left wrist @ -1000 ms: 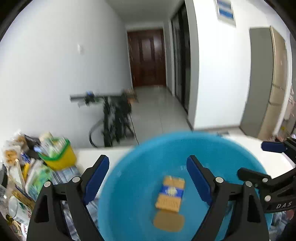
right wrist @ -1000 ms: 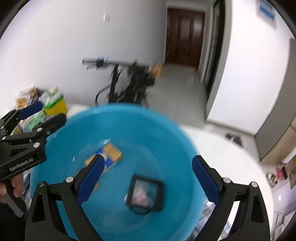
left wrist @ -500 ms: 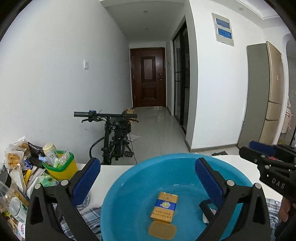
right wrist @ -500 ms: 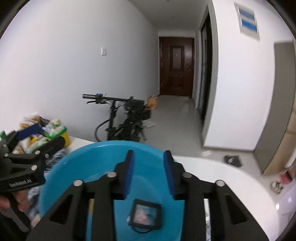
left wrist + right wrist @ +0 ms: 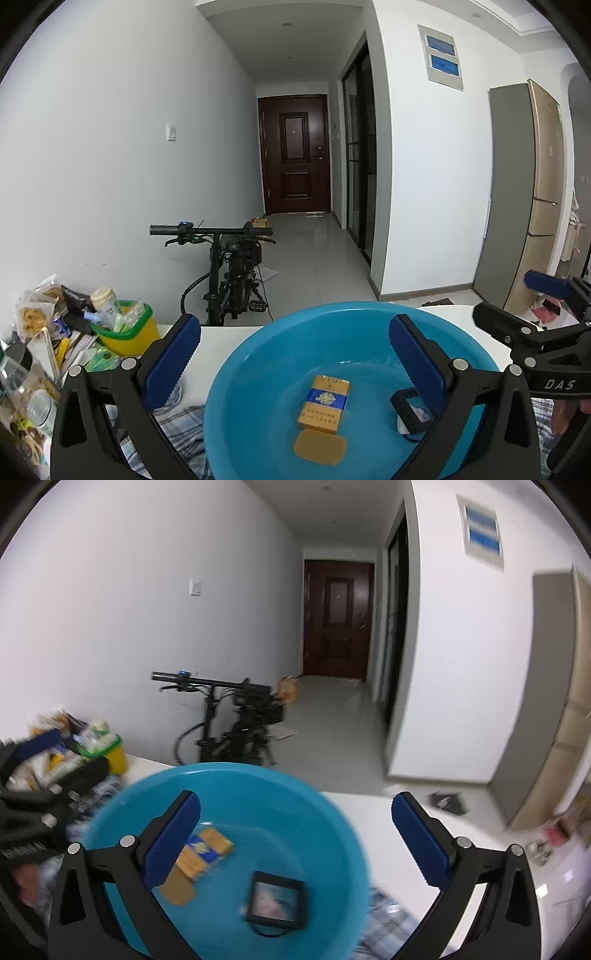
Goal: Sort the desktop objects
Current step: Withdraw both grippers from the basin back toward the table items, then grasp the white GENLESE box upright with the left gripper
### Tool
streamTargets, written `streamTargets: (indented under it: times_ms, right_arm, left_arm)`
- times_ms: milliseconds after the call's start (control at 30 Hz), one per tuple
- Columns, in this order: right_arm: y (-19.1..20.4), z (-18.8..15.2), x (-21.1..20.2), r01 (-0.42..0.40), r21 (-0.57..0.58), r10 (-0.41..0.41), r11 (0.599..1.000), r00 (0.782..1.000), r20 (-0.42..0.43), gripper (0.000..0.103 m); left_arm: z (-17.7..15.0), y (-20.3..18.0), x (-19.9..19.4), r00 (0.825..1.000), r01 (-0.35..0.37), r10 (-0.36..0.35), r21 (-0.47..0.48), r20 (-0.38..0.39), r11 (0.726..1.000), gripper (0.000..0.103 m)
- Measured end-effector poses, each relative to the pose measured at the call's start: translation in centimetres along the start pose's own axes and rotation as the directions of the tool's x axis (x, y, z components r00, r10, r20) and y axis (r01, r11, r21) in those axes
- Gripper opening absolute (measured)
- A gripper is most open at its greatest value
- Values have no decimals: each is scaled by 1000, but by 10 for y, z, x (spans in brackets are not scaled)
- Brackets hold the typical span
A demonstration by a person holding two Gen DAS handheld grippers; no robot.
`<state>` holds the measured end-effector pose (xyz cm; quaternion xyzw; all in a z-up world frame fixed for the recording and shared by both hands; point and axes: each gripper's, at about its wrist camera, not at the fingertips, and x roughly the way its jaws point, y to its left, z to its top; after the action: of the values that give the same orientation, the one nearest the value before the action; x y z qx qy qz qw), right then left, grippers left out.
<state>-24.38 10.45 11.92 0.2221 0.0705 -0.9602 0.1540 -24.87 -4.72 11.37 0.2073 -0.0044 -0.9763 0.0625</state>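
Blue plastic forms the basin [image 5: 258, 369] that stands on the white table [image 5: 221, 336], partly over a checked cloth [image 5: 181, 424]. Inside it we see a yellow-and-blue cigarette pack [image 5: 325, 403] lying flat near the middle, and a small black-framed square object [image 5: 276, 901] just beside it on the right.

We hold the left gripper [image 5: 293, 356] above the basin's near side; its jaws stand released at full width, with nothing gripped between them. We hold the right gripper [image 5: 295, 834] above the basin's right part; its jaws are opening and grip nothing. The right-wrist view is blurred.

At the table's left end we note a yellow bin with a green rim [image 5: 127, 332] among assorted packets. A bicycle [image 5: 229, 273] stands on the floor behind the table.
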Motion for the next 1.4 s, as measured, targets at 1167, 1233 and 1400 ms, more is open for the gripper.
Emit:
streamTargets:
  times_ms: [1167, 1233, 1400]
  right_arm:
    - [1, -148, -219, -25, 112, 10, 993, 990, 139, 103]
    - [2, -156, -215, -18, 116, 4, 993, 992, 126, 103]
    - [16, -170, -203, -34, 62, 29, 998, 996, 85, 103]
  left_arm:
    - [-149, -7, -230, 994, -35, 52, -175, 96, 984, 103]
    - [-155, -2, -226, 997, -6, 21, -191, 77, 982, 103]
    - [-165, -18, -222, 997, -23, 29, -86, 71, 996, 103]
